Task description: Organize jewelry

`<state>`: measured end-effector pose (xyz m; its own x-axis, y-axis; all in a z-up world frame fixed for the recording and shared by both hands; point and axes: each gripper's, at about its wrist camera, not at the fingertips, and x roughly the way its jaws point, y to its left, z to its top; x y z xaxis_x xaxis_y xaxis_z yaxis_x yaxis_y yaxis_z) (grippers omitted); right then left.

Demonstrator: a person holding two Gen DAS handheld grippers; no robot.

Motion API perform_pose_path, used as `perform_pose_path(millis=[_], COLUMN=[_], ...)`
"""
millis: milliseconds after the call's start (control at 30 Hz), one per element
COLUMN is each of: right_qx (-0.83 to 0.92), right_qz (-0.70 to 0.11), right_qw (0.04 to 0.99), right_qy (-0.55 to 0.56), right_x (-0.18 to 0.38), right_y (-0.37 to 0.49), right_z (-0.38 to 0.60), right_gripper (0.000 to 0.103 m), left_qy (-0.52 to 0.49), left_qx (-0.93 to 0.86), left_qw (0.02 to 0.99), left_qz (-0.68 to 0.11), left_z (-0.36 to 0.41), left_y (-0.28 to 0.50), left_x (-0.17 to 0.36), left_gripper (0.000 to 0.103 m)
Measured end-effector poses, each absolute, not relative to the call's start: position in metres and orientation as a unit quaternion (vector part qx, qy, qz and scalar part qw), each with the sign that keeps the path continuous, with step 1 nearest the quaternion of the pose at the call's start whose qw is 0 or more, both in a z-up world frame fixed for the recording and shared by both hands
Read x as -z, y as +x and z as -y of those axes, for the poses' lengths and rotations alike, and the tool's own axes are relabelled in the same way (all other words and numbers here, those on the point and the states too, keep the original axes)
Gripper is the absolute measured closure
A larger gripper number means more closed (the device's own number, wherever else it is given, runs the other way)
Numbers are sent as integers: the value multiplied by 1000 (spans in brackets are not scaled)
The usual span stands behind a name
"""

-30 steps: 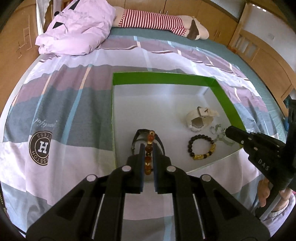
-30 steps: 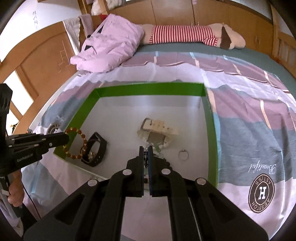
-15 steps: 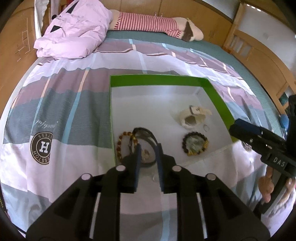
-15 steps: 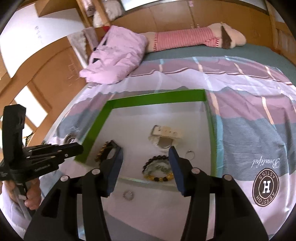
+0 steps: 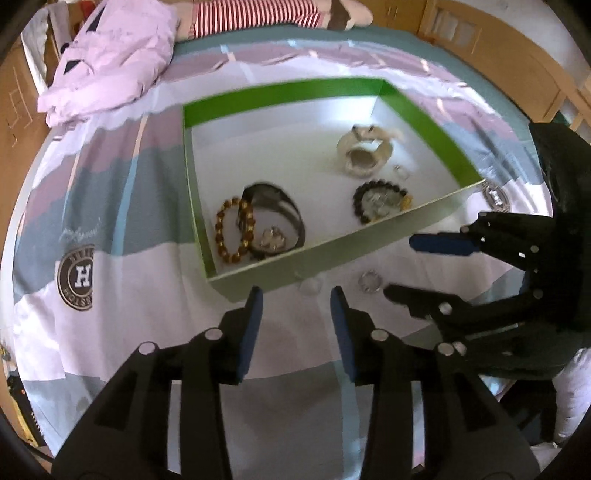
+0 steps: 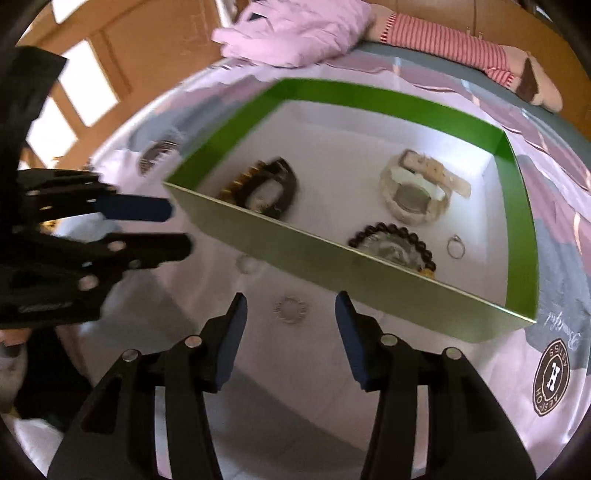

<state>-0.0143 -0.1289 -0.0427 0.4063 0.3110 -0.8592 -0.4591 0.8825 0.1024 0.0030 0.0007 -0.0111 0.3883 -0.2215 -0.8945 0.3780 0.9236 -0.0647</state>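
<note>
Between the spread jaws of the right gripper (image 6: 291, 319), a small sparkly ring (image 6: 290, 309) lies flat on the striped bedsheet (image 6: 229, 398), just short of the near wall of the green-rimmed box (image 6: 332, 258); the jaws stand wide apart and hold nothing. Ahead of the left gripper (image 5: 296, 306), whose jaws are also apart and empty, a second, pale ring (image 5: 311, 286) rests on the sheet close against the same wall; it is faint and blurred, so its make cannot be told. Just right of that gripper's jaws the sparkly ring appears again, with the right gripper's black fingers (image 5: 417, 297) reaching in beside it from the right.

Beyond both pairs of jaws, inside the box on its white floor, an amber bead bracelet (image 5: 232, 230) lies touching a black watch (image 5: 277, 218) in the near left corner, as the left wrist view has it. Farther right sit a dark bead bracelet with gold beads (image 5: 380, 203), a thin ring (image 5: 402, 171) just past it, and a cream watch (image 5: 364, 151) towards the far wall. In the right wrist view the near wall hides part of the black watch and of the dark bracelet.

Far past the box, a pink quilt (image 5: 110, 59) lies bunched at the head of the bed beside a red-and-white striped plush (image 5: 258, 14)
</note>
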Motion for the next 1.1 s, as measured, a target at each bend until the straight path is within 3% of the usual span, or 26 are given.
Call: perform_pose_path(millis=[200,333,400,533,867,900,1000,1100], right_qx=[-236,-222,-224,-206,-186,-186,-186,-185], right_qz=[-514,-510,-520,-537,-550,-550,-550,-550], right_qw=[821,822,816,808,802,802,802,802], right_qy=[-72,-121,-113,-126,-142,-142,-141,-144], right_x=[69,76,74,72,71,71,71,72], right_y=[-4,-5,-4,-4,-3,-3,-2,-3], right_z=[119,113,118,129,136,136,135,134], right_gripper=[54,82,82,82,82,82,82,82], left_qy=[71,69,67,49,70,71,69,45], left_qx=[158,149,149,163,173,173,158,165], left_qw=[817,815,814,813,817,817,820,816], left_qz=[-550,-556,-557,-557,-546,-546,-546,-552], left_z=[2,6,8,12,37,37,31,21], left_y=[12,17,20,23,24,24,27,30], left_x=[33,49,54,58,72,73,73,71], left_gripper=[64,63,63,53,56,58,83,84])
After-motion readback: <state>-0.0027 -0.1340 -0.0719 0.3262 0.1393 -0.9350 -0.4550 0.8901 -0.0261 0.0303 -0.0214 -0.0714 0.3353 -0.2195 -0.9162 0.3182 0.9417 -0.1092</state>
